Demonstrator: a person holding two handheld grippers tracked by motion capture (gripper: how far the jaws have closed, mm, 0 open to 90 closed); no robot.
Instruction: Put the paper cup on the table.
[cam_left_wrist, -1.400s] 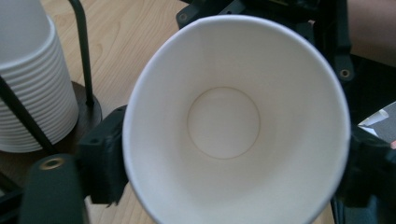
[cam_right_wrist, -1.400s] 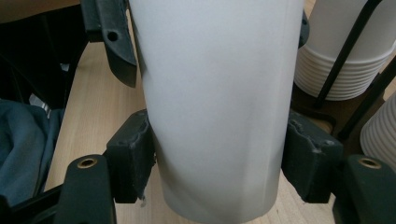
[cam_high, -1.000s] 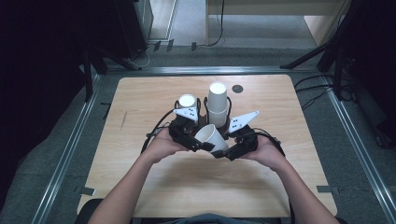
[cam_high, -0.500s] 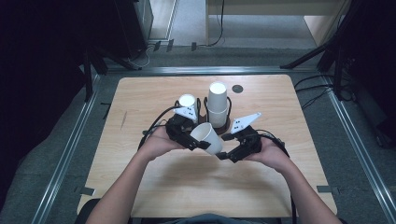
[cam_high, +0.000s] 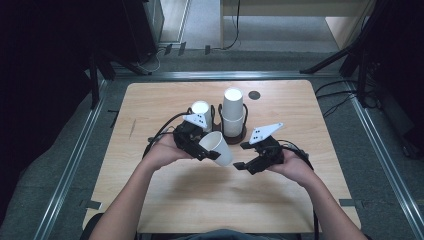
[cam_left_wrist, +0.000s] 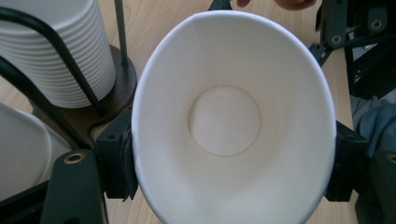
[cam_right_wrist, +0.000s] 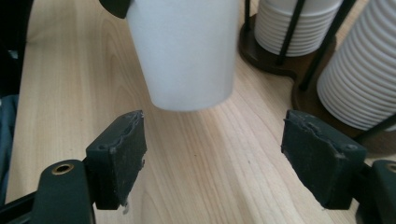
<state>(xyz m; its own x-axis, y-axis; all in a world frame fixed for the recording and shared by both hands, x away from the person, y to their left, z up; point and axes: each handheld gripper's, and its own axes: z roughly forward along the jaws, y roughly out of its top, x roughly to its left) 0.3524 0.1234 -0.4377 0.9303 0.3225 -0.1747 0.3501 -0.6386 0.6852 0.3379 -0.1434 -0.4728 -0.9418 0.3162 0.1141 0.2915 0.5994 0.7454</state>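
Seen from above, two forearms come in from the bottom of the frame over a pale wooden surface (cam_high: 165, 200). At the centre, the left claw (cam_high: 202, 150) grips a single white paper cup (cam_high: 218, 148), tipped on its side above the surface with its mouth towards the left claw and its base towards the right one. In the left gripper view, the cup (cam_left_wrist: 233, 121) takes up the middle of the frame, mouth open to the camera, and the two black pads press its rim from left and right, squeezing it into an oval.

The right claw (cam_high: 240, 165) sits just right of the cup, near its base but apart from it. In the right gripper view, its jaws stand wide, having just been opening, with bare wood between them; the cup's base (cam_right_wrist: 187, 56) hangs in the upper middle of the frame, beyond the pads and untouched by them.

Behind the hands, towards the upper centre of the high view, a dark wire rack (cam_high: 217, 116) holds two stacks of white cups (cam_high: 233, 112). A small dark disc (cam_high: 254, 95) lies to their right.
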